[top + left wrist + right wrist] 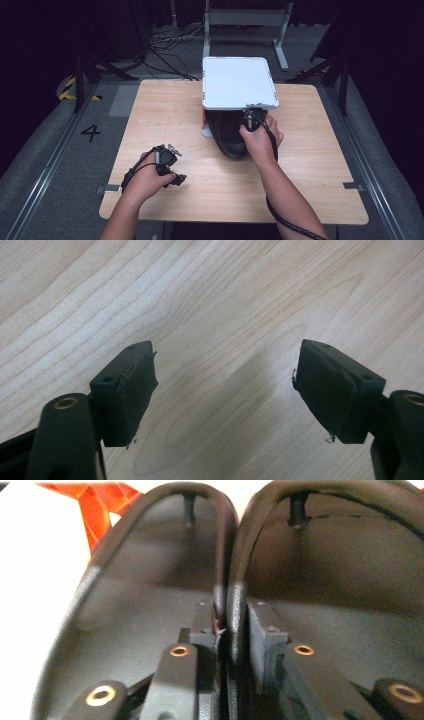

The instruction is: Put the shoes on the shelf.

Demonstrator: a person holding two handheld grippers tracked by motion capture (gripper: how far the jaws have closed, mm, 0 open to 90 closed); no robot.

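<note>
Right gripper view: right claw (227,630) pinches two black sandals (150,595) by their touching inner rims.
Keep both rims deep between pads; left claw (225,390) rests wide, holding nothing.

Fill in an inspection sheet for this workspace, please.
Surface: wooden table, bare around the work.
Job's things: two black sandals side by side, under a raised white shelf.
Clutter: nothing seen.
Grippers: right gripper fingers pinch the sandals' adjoining rims; left gripper open over bare wood.
Cables: right gripper's cable trails along the forearm; loose cables on the floor behind.
Surroundings: grey floor, dark curtains, floor mark "4".
</note>
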